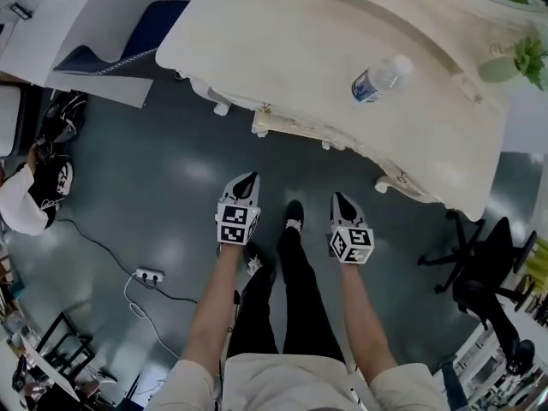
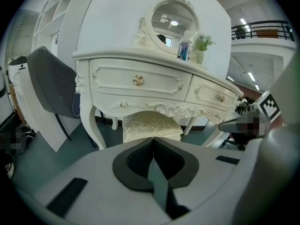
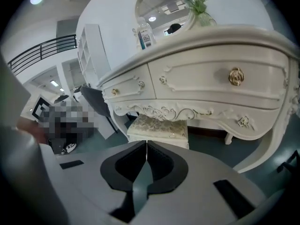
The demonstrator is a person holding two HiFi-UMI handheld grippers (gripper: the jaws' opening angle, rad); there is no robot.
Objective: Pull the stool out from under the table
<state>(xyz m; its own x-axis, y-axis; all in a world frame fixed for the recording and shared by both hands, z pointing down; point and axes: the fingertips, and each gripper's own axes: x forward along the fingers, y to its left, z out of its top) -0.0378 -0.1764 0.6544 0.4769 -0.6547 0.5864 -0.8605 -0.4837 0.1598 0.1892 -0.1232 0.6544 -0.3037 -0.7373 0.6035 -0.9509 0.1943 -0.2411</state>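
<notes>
**A:** Which step is this?

**B:** The approach, by my reading, with nothing gripped yet. The left tongs (image 1: pixel 247 181) are pressed together and empty. The right tongs (image 1: pixel 343 200) are the same, tips meeting with nothing between them. Both hang over the floor in front of the bench (image 1: pixel 282 58), clear of it.

**A:** Where's the stool?

**B:** The stool (image 2: pixel 151 124) is tucked under the middle of the bench, between the curved front legs. Its cushioned seat sits just below the carved apron. The head view can't see it because the bench top covers it. Both gripper views have it straight ahead.

**A:** What does the next move call for?

**B:** I'd say open both tongs first. Then go low and forward to the near edge of the seat, one pair toward each side. Clamp, and draw it straight back. The bench legs stand near it on both sides, so a crooked pull might catch one. A knock could also tip the bottle (image 1: pixel 377 80) lying on top.
</notes>
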